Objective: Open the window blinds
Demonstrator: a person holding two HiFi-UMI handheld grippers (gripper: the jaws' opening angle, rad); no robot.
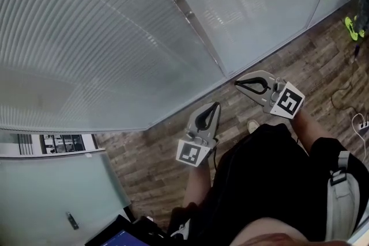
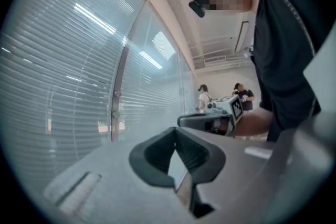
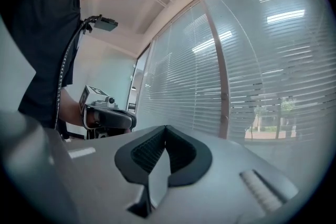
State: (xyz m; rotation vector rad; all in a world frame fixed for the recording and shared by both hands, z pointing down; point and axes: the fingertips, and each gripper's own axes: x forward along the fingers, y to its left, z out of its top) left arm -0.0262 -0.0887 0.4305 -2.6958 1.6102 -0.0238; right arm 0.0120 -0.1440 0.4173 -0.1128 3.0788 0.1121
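The person is holding a tool in each hand, both pointing level and away from the body. The left tool (image 1: 217, 105) is sitting lower in the head view, its jaws meeting tip to tip with nothing between them. The right tool (image 1: 237, 84) is sitting higher and to the right, near the left one but not touching it, with its jaws likewise pressed together and empty. The left forearm (image 1: 198, 187) and right forearm (image 1: 307, 124) are reaching forward.
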